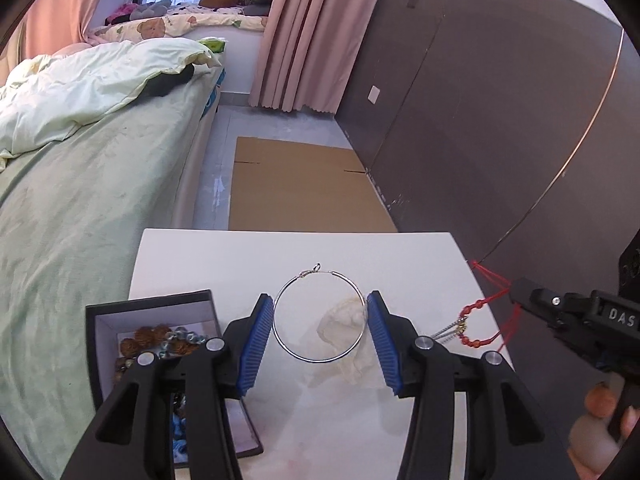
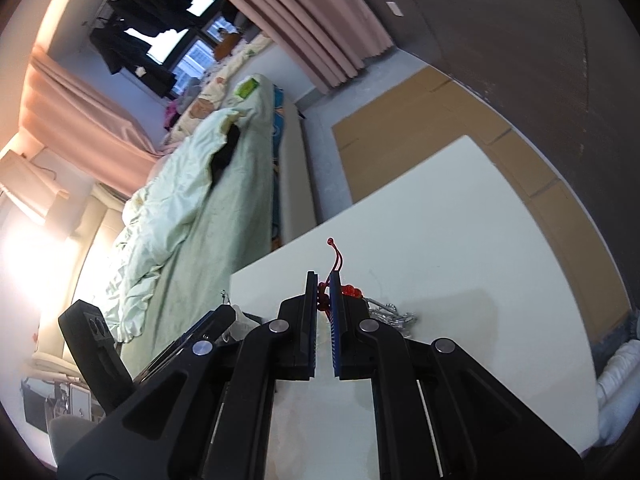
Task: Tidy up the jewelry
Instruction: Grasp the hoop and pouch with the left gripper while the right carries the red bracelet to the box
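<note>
My left gripper (image 1: 320, 312) grips a large silver hoop earring (image 1: 320, 354) between its blue pads, above the white table (image 1: 240, 256). A black jewelry box (image 1: 104, 316), open and holding brown and blue beads (image 1: 160, 340), stands at the table's left. My right gripper (image 2: 323, 292) is shut on a red cord bracelet with red beads (image 2: 334, 262); the bracelet shows in the left wrist view (image 1: 478, 342) at the table's right edge, next to a silver chain (image 1: 446, 334).
A crumpled white tissue (image 1: 348, 344) lies on the table under the hoop. A bed (image 1: 80, 200) stands to the left, flattened cardboard (image 1: 300, 188) on the floor beyond the table, a dark wall (image 1: 500, 120) on the right.
</note>
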Demonstrator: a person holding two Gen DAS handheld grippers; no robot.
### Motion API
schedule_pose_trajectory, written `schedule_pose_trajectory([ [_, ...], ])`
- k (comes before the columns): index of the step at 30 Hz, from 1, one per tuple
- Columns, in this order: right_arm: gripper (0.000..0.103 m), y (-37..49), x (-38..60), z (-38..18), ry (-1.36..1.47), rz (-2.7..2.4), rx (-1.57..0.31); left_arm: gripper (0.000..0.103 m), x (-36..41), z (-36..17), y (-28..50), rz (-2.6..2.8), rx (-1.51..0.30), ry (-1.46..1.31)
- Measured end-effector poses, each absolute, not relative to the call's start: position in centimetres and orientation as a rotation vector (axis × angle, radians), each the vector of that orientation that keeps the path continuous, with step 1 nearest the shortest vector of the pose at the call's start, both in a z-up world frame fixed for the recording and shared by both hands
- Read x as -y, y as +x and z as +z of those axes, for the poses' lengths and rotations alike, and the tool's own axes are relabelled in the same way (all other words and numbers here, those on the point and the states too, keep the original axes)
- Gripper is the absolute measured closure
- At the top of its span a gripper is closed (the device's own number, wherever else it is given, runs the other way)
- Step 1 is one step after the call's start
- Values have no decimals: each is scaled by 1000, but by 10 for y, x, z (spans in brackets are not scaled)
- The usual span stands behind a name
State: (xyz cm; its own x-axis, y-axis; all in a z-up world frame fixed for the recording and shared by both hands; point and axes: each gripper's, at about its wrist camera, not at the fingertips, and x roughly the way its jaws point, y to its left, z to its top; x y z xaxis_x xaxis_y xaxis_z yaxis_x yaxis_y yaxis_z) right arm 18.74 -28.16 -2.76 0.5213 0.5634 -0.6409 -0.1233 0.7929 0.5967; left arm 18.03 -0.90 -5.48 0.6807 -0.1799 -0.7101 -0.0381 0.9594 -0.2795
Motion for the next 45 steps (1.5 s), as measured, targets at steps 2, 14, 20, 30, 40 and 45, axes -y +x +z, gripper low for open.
schedule_pose_trajectory([
  [2, 96, 185, 277, -25, 522, 453, -929, 56, 3, -51, 175, -83, -816, -292],
  [14, 96, 158, 244, -1, 516, 561, -811, 56, -33, -35, 144, -26, -780, -304],
  [20, 96, 148, 233, 11, 516, 597, -757, 56, -54, -31, 131, 4, -771, -315],
  [30, 96, 134, 231, 45, 551, 635, -640, 56, -75, -9, 110, 10, -705, -355],
  [40, 96, 120, 221, 75, 533, 679, -577, 19, -63, -35, 125, 16, -810, -295],
  [45, 96, 116, 208, 93, 494, 703, -561, 19, -70, -31, 124, 17, -789, -313],
])
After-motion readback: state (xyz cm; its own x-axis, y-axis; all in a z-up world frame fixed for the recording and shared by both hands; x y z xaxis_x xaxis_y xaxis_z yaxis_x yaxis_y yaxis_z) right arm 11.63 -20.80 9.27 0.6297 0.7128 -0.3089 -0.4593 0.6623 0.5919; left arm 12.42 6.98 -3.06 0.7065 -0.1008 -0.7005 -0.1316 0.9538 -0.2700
